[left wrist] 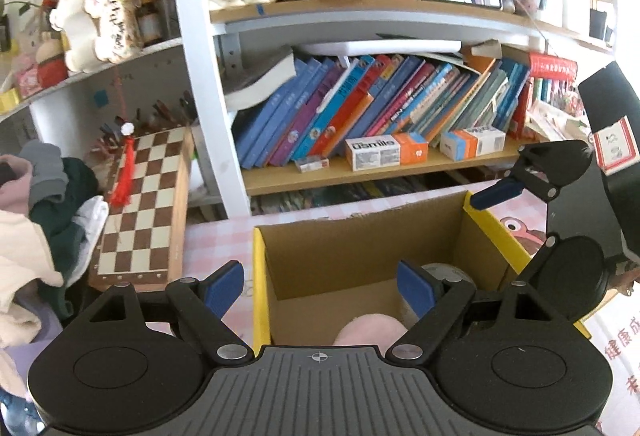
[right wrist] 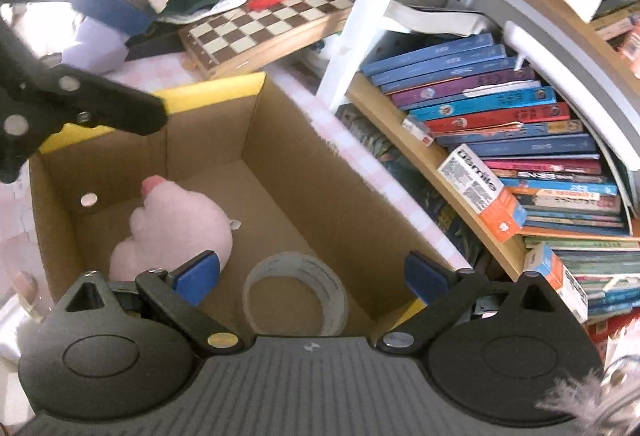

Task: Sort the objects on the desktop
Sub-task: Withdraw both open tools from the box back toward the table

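You have two things sorted already: the soft pink plush toy (right wrist: pixel 176 224) and the glossy clear roll of packing tape (right wrist: pixel 296 292) both lie on the floor of the open brown corrugated cardboard box with yellow-edged flaps (right wrist: pixel 304 172), the plush towards one wall and the tape roll near it but apart. Your left gripper (left wrist: pixel 320 290) and right gripper (right wrist: pixel 312 276) both hang over the box with their blue-padded jaws spread and nothing between them. By my reading more sorting may remain, since the pink checked tabletop (left wrist: pixel 216 236) beyond the box still carries a wooden chessboard (left wrist: pixel 140 212).
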`<state>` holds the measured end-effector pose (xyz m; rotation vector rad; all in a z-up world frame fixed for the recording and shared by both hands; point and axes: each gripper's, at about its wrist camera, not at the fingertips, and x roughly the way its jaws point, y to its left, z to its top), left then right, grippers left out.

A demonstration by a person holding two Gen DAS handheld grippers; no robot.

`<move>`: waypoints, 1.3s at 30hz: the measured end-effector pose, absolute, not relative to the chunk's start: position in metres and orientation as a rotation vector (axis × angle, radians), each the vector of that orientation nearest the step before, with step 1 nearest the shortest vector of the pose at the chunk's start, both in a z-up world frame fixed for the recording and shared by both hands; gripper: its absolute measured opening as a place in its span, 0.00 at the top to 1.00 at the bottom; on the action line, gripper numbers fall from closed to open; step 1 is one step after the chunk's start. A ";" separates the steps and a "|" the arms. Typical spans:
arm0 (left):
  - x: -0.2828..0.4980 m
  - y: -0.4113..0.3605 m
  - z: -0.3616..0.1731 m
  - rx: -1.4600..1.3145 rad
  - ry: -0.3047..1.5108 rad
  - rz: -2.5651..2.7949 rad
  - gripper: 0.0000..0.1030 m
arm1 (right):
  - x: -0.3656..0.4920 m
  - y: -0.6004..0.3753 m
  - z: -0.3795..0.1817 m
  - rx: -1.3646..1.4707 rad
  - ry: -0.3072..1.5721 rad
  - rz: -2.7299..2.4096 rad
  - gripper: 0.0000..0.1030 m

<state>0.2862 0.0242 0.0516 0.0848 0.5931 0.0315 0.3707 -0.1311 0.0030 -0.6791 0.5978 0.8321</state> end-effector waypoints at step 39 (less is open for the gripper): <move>0.139 0.059 0.037 -0.030 0.570 -0.022 0.15 | 0.188 -0.203 0.024 -0.158 0.541 0.400 0.03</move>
